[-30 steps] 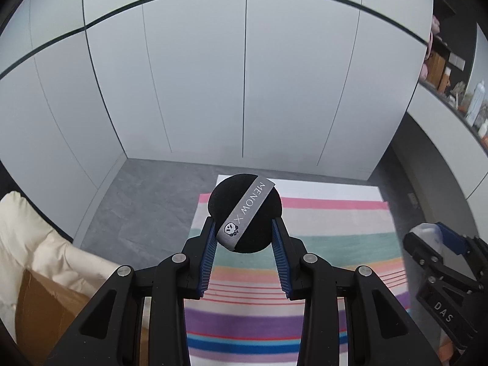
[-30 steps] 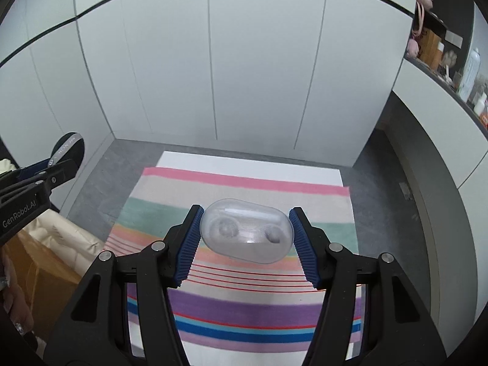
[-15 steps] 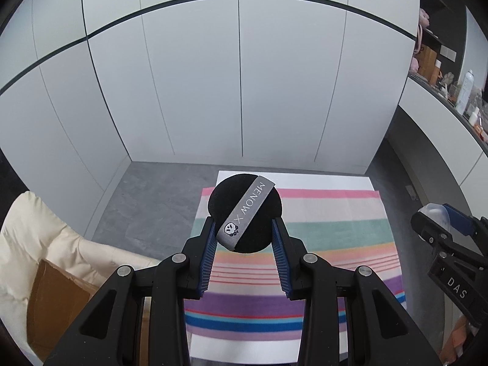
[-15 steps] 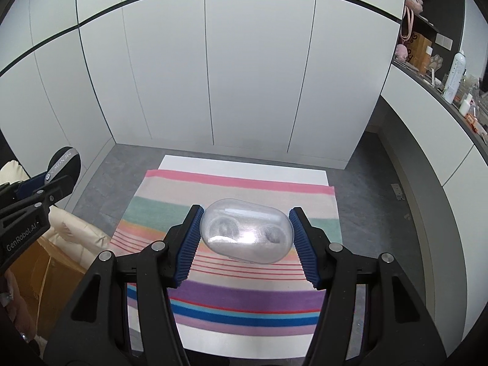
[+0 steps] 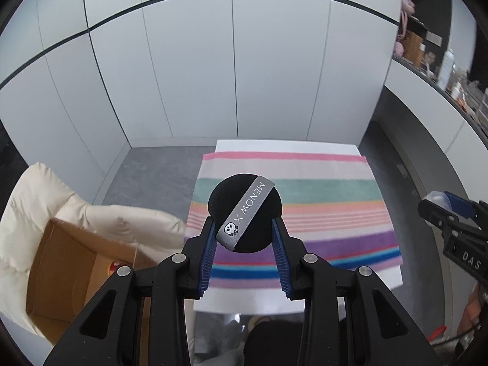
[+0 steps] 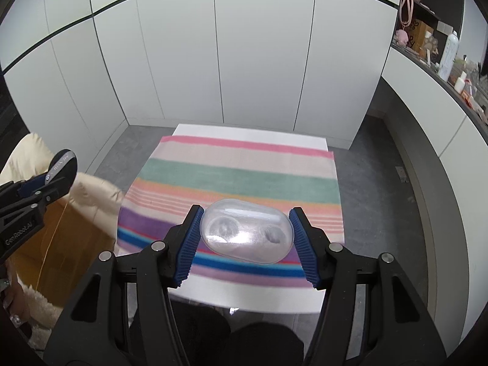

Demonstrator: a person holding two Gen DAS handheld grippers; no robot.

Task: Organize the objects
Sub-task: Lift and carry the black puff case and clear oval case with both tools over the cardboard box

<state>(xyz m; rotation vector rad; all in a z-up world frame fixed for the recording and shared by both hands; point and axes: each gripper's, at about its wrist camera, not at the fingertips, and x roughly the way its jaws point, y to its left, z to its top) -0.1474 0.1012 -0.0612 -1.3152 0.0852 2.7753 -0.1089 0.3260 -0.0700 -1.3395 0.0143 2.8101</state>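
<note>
Left gripper (image 5: 244, 238) pinches a black round powder puff with grey ribbon band (image 5: 245, 213) by its edges, jaws narrow. Soft, light, squashy; edge hold suits.

Right gripper (image 6: 245, 235), jaws half-spread, clamps a clear oval plastic case (image 6: 246, 234) endwise. Slick, rigid, probably crackable.

Both aloft over the near part of the striped towel (image 6: 238, 170).

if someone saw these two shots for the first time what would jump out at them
Most striking is the round black powder puff with a grey MENOW ribbon, pinched in the left claw above the striped towel. Next comes the clear plastic case clamped in the right claw, over the same towel. To the left sits an open cardboard box on a cream padded cushion.
</note>
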